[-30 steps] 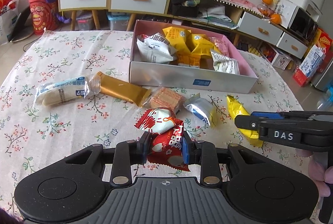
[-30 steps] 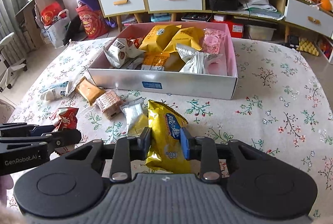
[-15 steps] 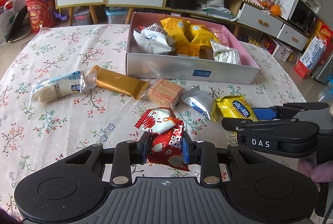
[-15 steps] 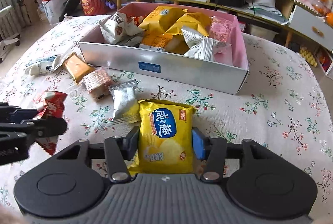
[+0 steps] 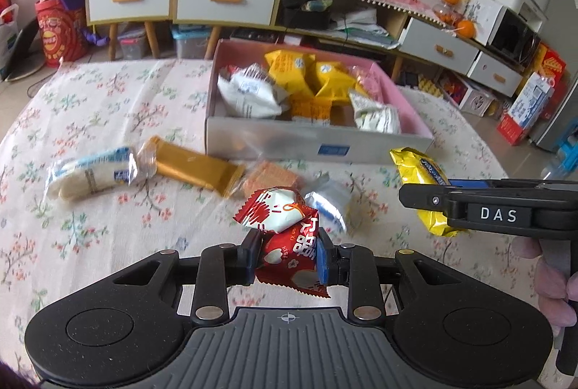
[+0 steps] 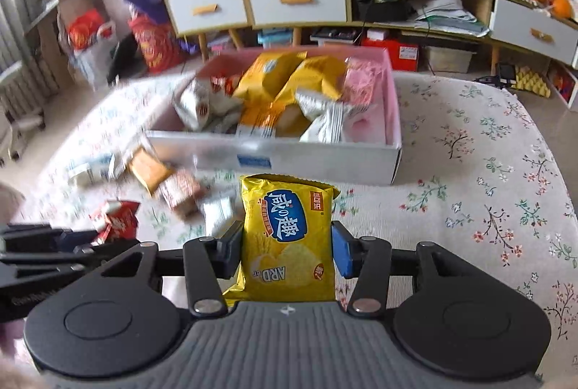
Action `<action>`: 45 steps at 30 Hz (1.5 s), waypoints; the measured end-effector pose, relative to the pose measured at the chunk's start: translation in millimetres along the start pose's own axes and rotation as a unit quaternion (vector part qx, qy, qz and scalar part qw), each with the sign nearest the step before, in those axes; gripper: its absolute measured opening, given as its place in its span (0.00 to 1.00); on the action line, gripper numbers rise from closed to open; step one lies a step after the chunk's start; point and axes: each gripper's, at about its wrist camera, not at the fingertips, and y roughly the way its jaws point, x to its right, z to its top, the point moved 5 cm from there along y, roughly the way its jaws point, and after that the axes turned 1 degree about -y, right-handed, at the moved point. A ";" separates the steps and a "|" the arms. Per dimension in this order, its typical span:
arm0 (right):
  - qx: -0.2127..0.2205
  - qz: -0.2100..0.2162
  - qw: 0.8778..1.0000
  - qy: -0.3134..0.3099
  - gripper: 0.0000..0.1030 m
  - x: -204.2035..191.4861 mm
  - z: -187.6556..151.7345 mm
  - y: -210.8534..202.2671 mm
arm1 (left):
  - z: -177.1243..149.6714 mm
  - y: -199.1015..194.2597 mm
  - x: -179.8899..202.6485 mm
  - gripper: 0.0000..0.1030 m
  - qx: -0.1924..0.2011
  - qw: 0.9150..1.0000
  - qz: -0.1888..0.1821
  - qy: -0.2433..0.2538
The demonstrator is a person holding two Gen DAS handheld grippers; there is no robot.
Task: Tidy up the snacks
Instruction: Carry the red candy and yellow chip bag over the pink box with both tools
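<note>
My left gripper is shut on a red snack packet, held just above the flowered tablecloth. My right gripper is shut on a yellow chip pack that lies face up between both pads, lifted off the table. In the left wrist view that pack hangs from the right gripper near the box's right front corner. The open pink-lined box holds several yellow and white packs. In the right wrist view the box stands straight ahead and the red packet shows at lower left.
Loose on the cloth before the box lie a long white pack, a brown bar, a cracker pack and a silver packet. Cabinets and clutter stand beyond the table's far edge. Bare cloth lies to the right.
The right gripper's fingers widened as the yellow pack turned from edge-on to face up, then it rose off the table toward the box. The left gripper kept its grip on the red packet.
</note>
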 end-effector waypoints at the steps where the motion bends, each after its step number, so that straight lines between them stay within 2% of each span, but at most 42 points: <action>1: 0.004 0.003 1.000 0.005 0.44 0.9 2.8 -0.5 | 3.5 -0.2 0.6 0.27 0.004 1.000 -0.002 0.002; 8: 0.029 0.011 0.999 -0.012 0.44 -3.8 24.5 4.1 | 29.5 5.6 8.3 0.27 0.026 0.998 -0.018 0.048; 17: 0.045 0.006 0.997 -0.055 0.45 -9.8 51.4 24.4 | 65.8 36.3 12.6 0.27 0.033 0.994 -0.021 0.097; 32: 0.071 0.001 0.997 -0.037 0.45 0.7 87.4 57.6 | 97.0 89.1 10.1 0.27 0.052 0.992 -0.032 0.110; 40: 0.073 -0.008 0.997 -0.028 0.45 2.0 94.7 63.8 | 94.8 106.4 12.0 0.29 0.050 0.993 -0.023 0.108; 42: 0.073 -0.011 0.997 -0.027 0.47 2.3 93.8 63.8 | 94.3 105.7 13.2 0.30 0.056 0.992 -0.022 0.113; 45: 0.080 -0.014 0.996 -0.023 0.59 4.2 94.4 59.9 | 93.7 102.4 12.3 0.38 0.057 0.992 -0.022 0.112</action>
